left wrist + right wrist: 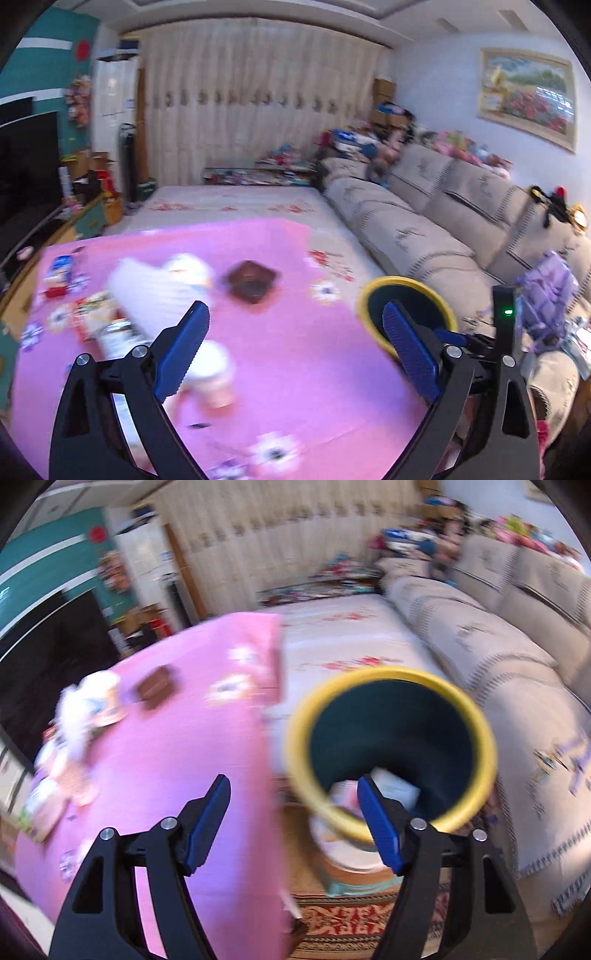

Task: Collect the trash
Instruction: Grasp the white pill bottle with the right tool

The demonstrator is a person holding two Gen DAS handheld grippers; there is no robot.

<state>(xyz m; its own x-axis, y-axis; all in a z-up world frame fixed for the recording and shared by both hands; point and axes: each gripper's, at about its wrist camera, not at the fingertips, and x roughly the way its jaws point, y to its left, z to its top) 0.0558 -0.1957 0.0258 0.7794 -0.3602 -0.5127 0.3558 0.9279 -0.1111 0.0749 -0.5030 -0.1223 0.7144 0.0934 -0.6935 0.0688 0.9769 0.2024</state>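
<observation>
My left gripper (295,308) hangs open above a pink flowered tablecloth (303,387), with nothing between its fingers. Blurred trash lies on the cloth: a white cup (218,376), crumpled white paper (159,295), a brown square piece (251,280) and wrappers (96,317). A bin with a yellow rim (402,280) stands at the table's right, partly behind the left gripper's right finger. My right gripper (293,780) is open between the cloth (177,775) and the bin (480,716). Its right finger overlaps the bin's near rim. White and pink scraps (395,786) lie inside.
A long beige sofa (424,236) runs along the right with a purple bag (546,295) on it. A flowered white cover (236,206) lies beyond the pink cloth. A patterned rug (351,919) lies under the bin. A dark television (26,166) stands at the left.
</observation>
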